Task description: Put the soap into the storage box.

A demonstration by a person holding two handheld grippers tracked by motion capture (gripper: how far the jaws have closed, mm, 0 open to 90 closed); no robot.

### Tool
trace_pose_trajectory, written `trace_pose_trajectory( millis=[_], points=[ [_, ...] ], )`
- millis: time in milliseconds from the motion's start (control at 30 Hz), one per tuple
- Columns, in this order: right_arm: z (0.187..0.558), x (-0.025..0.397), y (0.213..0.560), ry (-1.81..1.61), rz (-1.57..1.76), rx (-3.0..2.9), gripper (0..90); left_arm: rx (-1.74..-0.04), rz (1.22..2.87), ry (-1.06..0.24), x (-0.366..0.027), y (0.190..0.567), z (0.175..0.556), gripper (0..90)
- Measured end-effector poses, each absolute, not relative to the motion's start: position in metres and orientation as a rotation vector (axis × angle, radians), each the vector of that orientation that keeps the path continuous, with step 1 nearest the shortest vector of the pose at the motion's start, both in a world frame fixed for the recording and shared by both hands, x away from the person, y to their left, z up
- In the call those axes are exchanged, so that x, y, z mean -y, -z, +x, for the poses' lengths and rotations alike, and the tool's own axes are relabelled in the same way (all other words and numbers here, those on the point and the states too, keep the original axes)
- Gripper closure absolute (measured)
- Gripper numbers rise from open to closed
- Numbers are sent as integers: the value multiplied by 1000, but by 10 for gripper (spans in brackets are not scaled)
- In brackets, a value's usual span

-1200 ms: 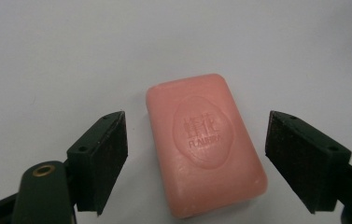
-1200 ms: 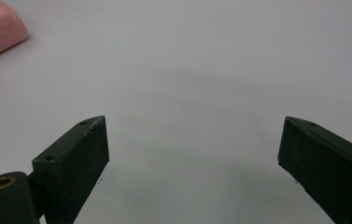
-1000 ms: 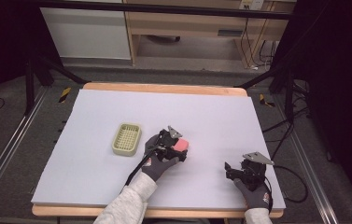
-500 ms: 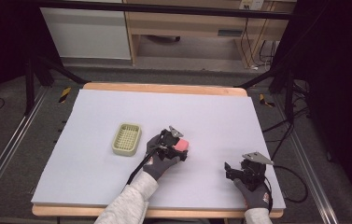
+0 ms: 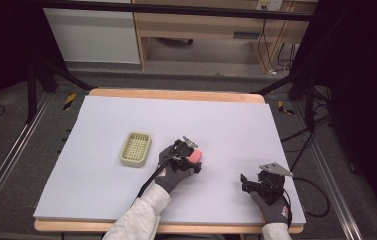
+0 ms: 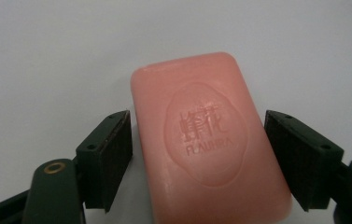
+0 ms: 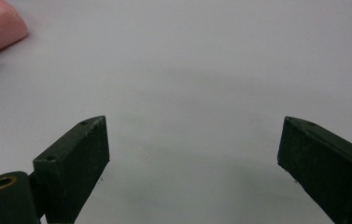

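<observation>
At frame centre, the left gripper (image 6: 197, 154) still straddles the pink soap (image 6: 208, 140), jaws open; the right gripper (image 7: 192, 158) stays parted, unmoved.

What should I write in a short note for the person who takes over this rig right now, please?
Left gripper: open, jaws on both sides of the pink soap bar, not yet closed on it. The soap lies flat on the table sheet.
Right gripper: open, holding nothing, low over the sheet near the front right.
Green soap dish: empty, left of the soap.
Done: left gripper is lined up around the soap.
Left, probably: close, lift, and place the soap in the dish.
</observation>
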State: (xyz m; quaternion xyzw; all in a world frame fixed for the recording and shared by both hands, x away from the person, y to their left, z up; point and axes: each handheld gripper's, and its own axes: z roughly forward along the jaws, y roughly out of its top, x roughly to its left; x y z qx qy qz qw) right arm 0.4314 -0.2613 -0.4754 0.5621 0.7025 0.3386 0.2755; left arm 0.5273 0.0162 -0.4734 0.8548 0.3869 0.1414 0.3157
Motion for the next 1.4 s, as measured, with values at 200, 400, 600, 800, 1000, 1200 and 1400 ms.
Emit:
trace_pose_trajectory(
  millis=[200,400,600,800,1000,1200,1400],
  points=[
    [431,261,475,-910,1513,-1887,92,-1015,2260,-388,-16,474,527,279],
    [431,261,475,-910,1517,-1884,93,-1026,2262,-399,-16,473,526,331],
    [432,262,475,-908,1514,-1887,93,-1040,2255,-404,-17,472,526,368],
    [432,262,476,-907,1514,-1886,93,-1037,2259,-400,-17,471,525,370],
    [432,262,475,-908,1515,-1884,93,-1030,2262,-392,-21,467,523,370],
    [431,262,475,-907,1517,-1883,93,-1019,2252,-389,-25,461,519,370],
    [431,262,475,-906,1517,-1883,93,-992,2243,-388,-35,451,512,370]
  ],
)
